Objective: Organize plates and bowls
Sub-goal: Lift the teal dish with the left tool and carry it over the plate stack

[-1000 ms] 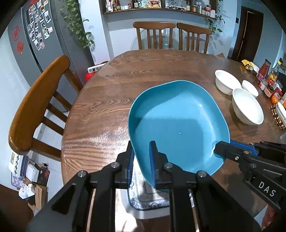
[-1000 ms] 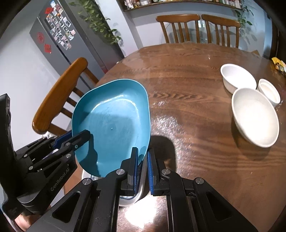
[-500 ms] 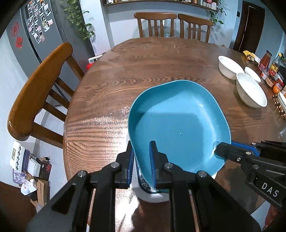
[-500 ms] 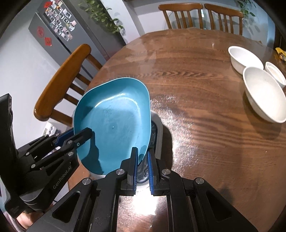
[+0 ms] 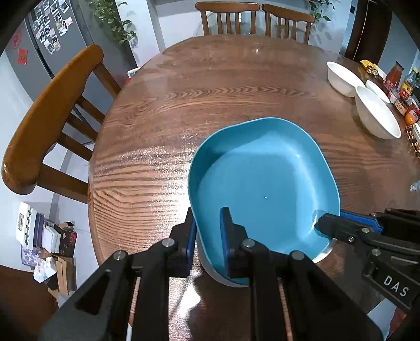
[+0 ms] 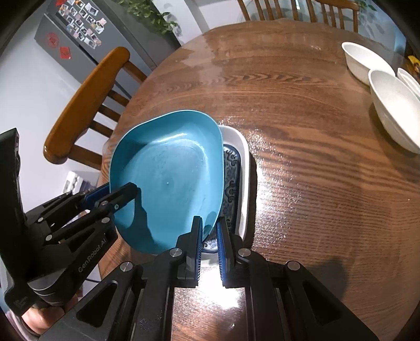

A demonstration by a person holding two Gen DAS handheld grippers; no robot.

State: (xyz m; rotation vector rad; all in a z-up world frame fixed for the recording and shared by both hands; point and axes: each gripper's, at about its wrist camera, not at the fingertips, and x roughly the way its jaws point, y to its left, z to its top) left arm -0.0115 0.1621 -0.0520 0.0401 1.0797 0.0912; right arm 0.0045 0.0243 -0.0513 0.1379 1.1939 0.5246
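Note:
A blue squarish plate (image 5: 262, 183) is held by both grippers above a white plate with a blue pattern (image 6: 236, 168) on the round wooden table (image 5: 210, 86). My left gripper (image 5: 207, 230) is shut on the blue plate's near left rim. My right gripper (image 6: 209, 233) is shut on its other rim; it also shows in the left wrist view (image 5: 328, 225). The blue plate (image 6: 168, 178) is tilted and covers most of the white plate. Three white bowls (image 5: 375, 112) sit at the table's far right.
A wooden chair (image 5: 47, 115) stands at the table's left, two more chairs (image 5: 252, 18) at the far side. Sauce bottles and jars (image 5: 401, 84) crowd the right edge. Boxes (image 5: 44, 236) lie on the floor at left.
Both grippers have carried the blue plate forward and lower over the table. The white patterned plate under it is now nearly covered in the left wrist view.

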